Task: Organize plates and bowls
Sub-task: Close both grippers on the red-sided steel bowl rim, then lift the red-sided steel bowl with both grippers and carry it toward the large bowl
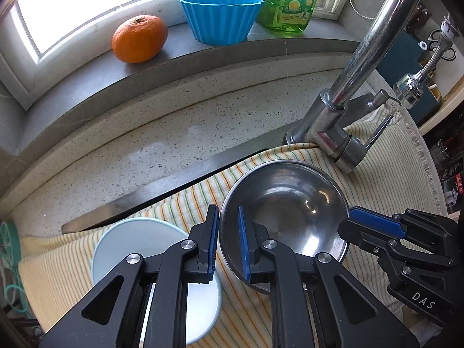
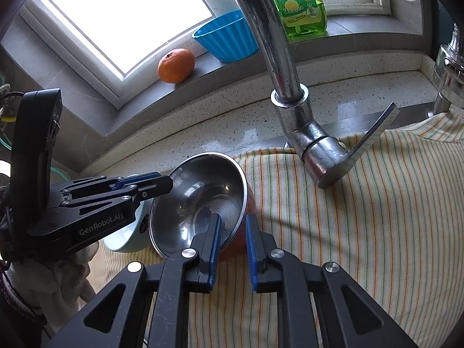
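On striped cloth (image 1: 385, 174), both hand-held grippers clamp steel bowl (image 1: 290, 200) rim (opposite edges).

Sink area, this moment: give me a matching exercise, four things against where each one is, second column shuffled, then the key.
Things:
1. orange
2. steel bowl
3. pale blue bowl
4. tap

Places:
A. on the striped cloth, its rim between the fingers of both grippers
B. on the window sill, left of the blue ribbed cup
C. rising from the back edge of the cloth, right of the steel bowl
D. on the cloth, just left of the steel bowl, partly behind the left gripper

Pairs: 1-B, 2-A, 3-D, 4-C
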Demonstrator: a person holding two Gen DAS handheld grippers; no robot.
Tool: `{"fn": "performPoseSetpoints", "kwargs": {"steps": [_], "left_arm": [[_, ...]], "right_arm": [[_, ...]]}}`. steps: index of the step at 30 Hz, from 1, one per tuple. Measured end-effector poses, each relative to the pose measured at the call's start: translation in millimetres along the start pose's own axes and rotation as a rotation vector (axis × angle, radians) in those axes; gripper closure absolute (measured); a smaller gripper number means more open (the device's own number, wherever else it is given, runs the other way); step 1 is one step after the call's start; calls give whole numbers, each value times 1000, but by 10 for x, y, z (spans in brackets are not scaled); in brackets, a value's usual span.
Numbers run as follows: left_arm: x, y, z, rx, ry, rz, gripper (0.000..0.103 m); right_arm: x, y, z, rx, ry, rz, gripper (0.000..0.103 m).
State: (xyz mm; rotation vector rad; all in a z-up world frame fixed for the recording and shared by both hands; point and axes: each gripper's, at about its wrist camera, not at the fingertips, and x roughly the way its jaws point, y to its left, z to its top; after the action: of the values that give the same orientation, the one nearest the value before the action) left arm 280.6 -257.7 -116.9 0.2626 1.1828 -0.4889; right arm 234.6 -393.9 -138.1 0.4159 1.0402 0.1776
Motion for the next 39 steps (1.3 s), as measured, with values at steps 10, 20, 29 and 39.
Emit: {"fn": "performPoseSetpoints", "kwargs": {"steps": [10, 20, 29, 39], "left_arm": [[82, 13, -25, 4, 27, -4, 96], [54, 1, -47, 1, 21, -3, 96], [-15, -13, -76, -4, 10, -6, 96], [-216, -28, -121, -22, -21, -20, 96]], "right_arm": [[70, -20, 13, 14, 23, -1, 90], [82, -65, 18, 40, 30, -14, 92], [61, -49, 23, 51, 28, -26, 93], [-111, -7, 9, 51, 12, -26, 94]]}}
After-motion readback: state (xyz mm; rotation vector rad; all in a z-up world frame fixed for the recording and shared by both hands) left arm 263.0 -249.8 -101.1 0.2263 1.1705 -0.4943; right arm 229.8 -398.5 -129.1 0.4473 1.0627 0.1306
